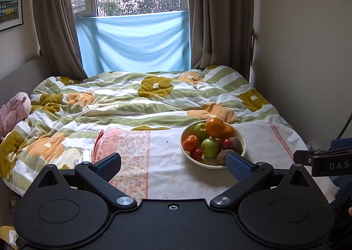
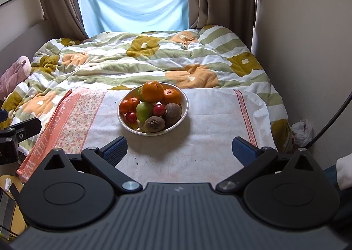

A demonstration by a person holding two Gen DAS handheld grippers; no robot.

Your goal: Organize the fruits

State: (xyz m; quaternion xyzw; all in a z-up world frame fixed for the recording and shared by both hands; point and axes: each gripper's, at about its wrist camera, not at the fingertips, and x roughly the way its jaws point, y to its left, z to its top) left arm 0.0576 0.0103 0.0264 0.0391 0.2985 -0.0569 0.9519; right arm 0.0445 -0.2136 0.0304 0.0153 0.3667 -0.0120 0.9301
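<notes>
All the fruits [image 2: 151, 104], orange, green, red and brown, sit piled in the round white bowl [image 2: 184, 104] on the flowery white cloth [image 2: 211, 117]. The left gripper [image 1: 173, 163] and right gripper [image 2: 179, 150] hang wide apart and hold nothing, maybe so a fruit can fit between

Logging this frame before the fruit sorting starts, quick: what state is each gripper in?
Left gripper: open, holding nothing, short of the fruit bowl.
Right gripper: open, holding nothing.

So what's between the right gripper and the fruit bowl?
Nothing but bare cloth. In the right wrist view, the open right gripper faces the fruit bowl across an empty stretch.
</notes>
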